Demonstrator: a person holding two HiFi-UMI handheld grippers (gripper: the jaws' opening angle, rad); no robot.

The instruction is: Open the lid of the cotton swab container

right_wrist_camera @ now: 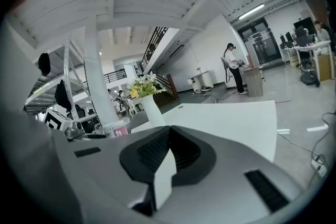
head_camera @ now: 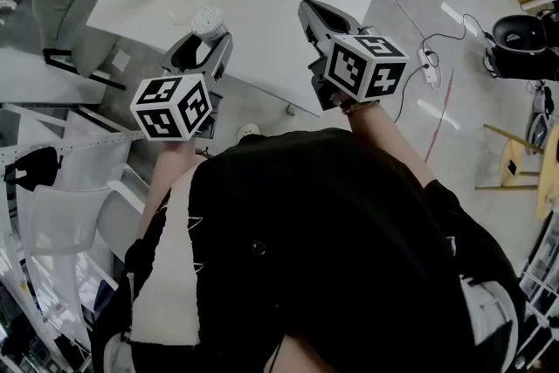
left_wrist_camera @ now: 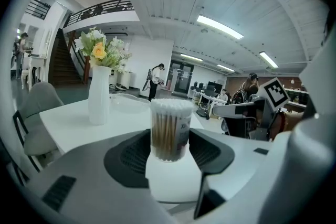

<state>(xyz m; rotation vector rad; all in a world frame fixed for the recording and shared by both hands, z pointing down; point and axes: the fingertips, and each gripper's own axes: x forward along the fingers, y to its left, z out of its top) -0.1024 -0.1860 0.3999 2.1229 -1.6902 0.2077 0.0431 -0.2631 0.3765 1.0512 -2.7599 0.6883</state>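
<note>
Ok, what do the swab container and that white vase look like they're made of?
Cotton swab container: clear, glossy plastic by the look. The brown sticks show straight through the wall, beside a printed label. Vase: opaque white with a smooth, fairly matte surface, likely ceramic, though plastic can't be ruled out.
</note>
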